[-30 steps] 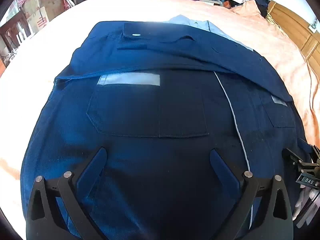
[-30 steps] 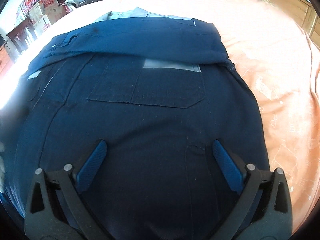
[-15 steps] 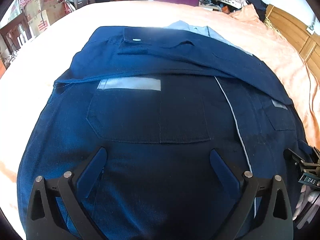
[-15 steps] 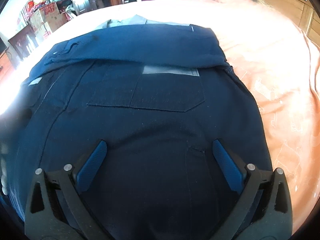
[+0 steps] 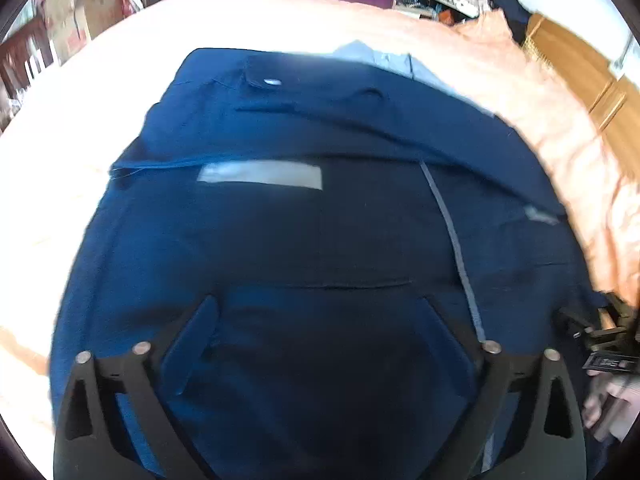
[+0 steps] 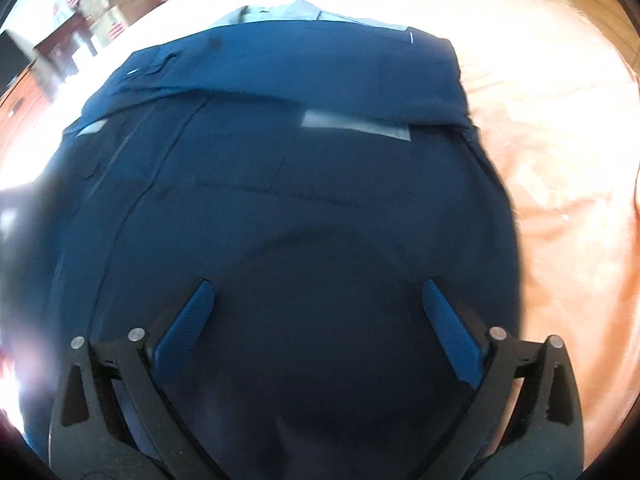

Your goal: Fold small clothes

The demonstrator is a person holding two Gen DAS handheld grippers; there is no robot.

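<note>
Your left gripper [image 5: 320, 320] & right gripper [image 6: 316, 308]: both jaws spread wide, nothing held, low over navy garment [image 5: 280, 240]. Garment lies flat on bed [image 6: 560, 140], sleeve folded across at 12 o'clock. Both views motion-blurred.

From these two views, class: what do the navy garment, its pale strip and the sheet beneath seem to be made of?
Navy garment: matte woven cloth, probably cotton twill; stitched pockets, soft folds.
Pale strip: smooth grey tape, possibly reflective; it catches light.
Peach bedsheet: soft thin fabric; fine wrinkles.
</note>
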